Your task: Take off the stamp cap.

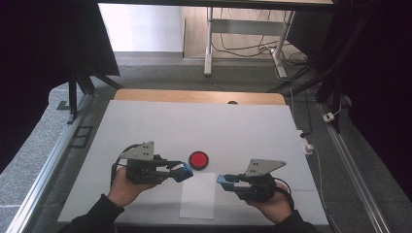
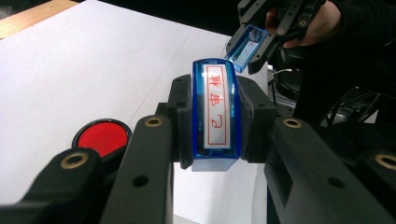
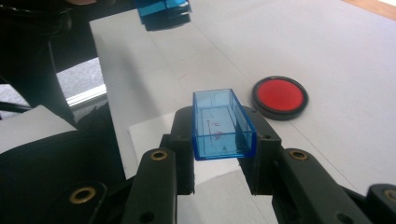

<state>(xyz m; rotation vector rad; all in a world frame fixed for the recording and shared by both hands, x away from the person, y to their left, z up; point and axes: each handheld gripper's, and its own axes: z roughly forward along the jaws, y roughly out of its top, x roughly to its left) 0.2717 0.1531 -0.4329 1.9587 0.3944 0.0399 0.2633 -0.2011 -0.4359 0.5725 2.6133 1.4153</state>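
Observation:
My left gripper [image 1: 183, 171] is shut on a blue stamp [image 2: 216, 116] whose white face bears red characters in a red frame. It hovers just right of a round red ink pad [image 1: 198, 159] on the white table. My right gripper [image 1: 225, 180] is shut on the stamp's clear blue cap [image 3: 222, 123], held with its hollow side up. The two grippers face each other a short gap apart above a white sheet of paper [image 1: 198, 195]. In the left gripper view the cap [image 2: 247, 45] shows at the top, and the ink pad [image 2: 102, 136] at lower left. The ink pad [image 3: 279, 97] lies right of the cap in the right gripper view.
The white table surface [image 1: 204, 126] ends in a wooden edge [image 1: 194, 96] at the far side. Metal rails [image 1: 46, 165] run along both sides of the table. Beyond stand desk legs [image 1: 209, 43] and cables on the floor.

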